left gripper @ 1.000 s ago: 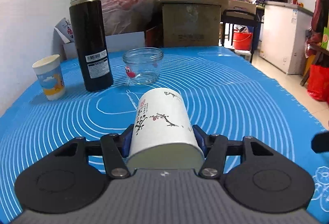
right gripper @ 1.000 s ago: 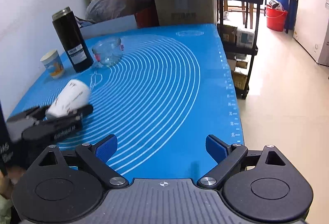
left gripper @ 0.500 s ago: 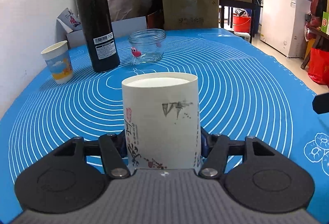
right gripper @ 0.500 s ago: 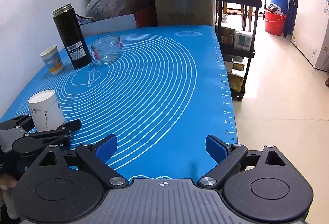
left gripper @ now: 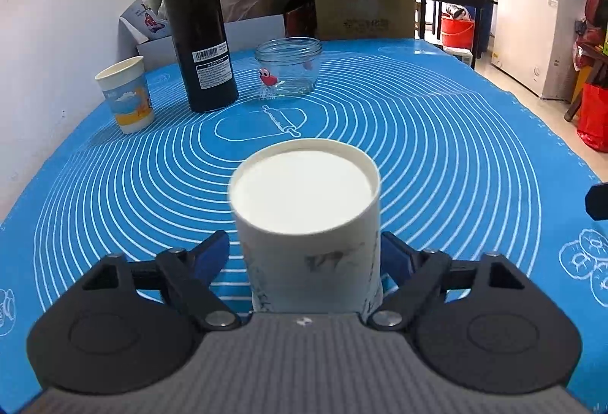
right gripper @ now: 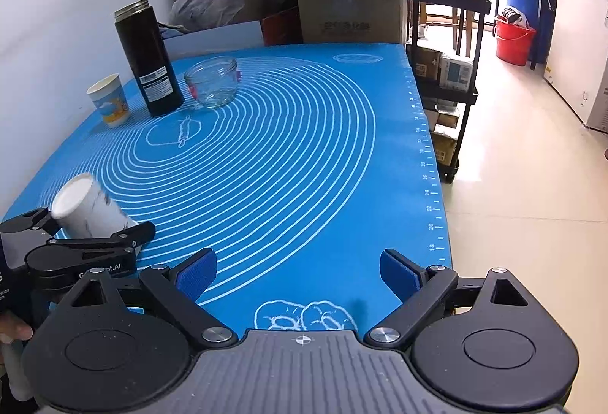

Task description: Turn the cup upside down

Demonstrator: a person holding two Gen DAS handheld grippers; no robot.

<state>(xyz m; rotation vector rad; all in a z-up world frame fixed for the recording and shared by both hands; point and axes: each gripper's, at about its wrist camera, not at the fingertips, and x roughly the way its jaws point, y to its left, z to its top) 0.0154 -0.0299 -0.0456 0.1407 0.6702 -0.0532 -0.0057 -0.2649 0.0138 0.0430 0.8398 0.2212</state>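
White paper cup with ink print sits base-up, tilted, near the blue silicone mat's left front edge. It lies between the left gripper's fingers; the left pad stands off it, the right is hidden, so grip cannot be told. Right gripper spread wide, empty, over the front edge.

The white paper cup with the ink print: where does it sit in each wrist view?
Left wrist: white paper cup at bottom centre, flat base up, between the open left gripper fingers.
Right wrist: the cup at far left, tilted, inside the left gripper.
Shared landmark: black flask beside the glass jar.
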